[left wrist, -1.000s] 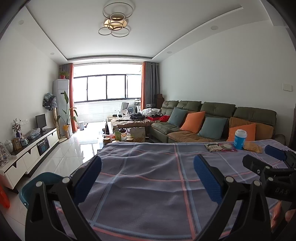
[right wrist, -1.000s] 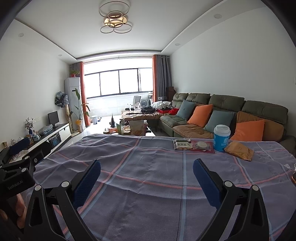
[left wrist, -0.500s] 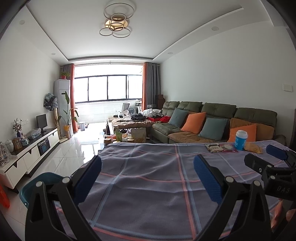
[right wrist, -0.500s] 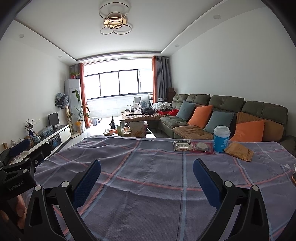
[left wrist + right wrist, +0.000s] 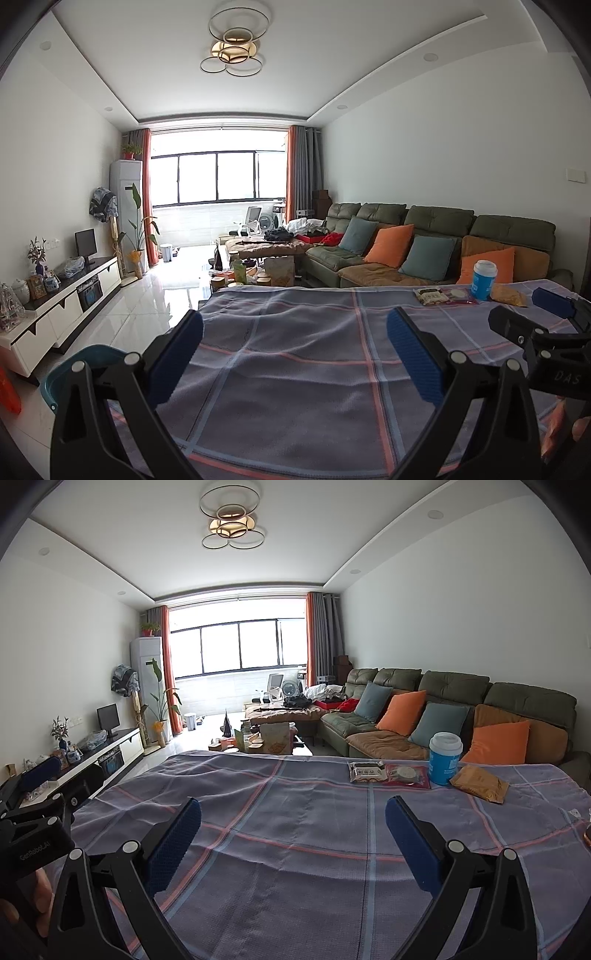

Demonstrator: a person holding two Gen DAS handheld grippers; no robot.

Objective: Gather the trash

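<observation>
Hovering unchanged over the tablecloth (image 5: 295, 849), left gripper (image 5: 295, 354) and right gripper (image 5: 293, 834) gape wide, empty. Wrappers (image 5: 388, 773) and cup (image 5: 445, 758), right of centre, remain uncollected.

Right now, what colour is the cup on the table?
The cup is blue with a white lid, seen best in the right wrist view.

left gripper (image 5: 295, 354) open over tablecloth (image 5: 295, 369)
</observation>
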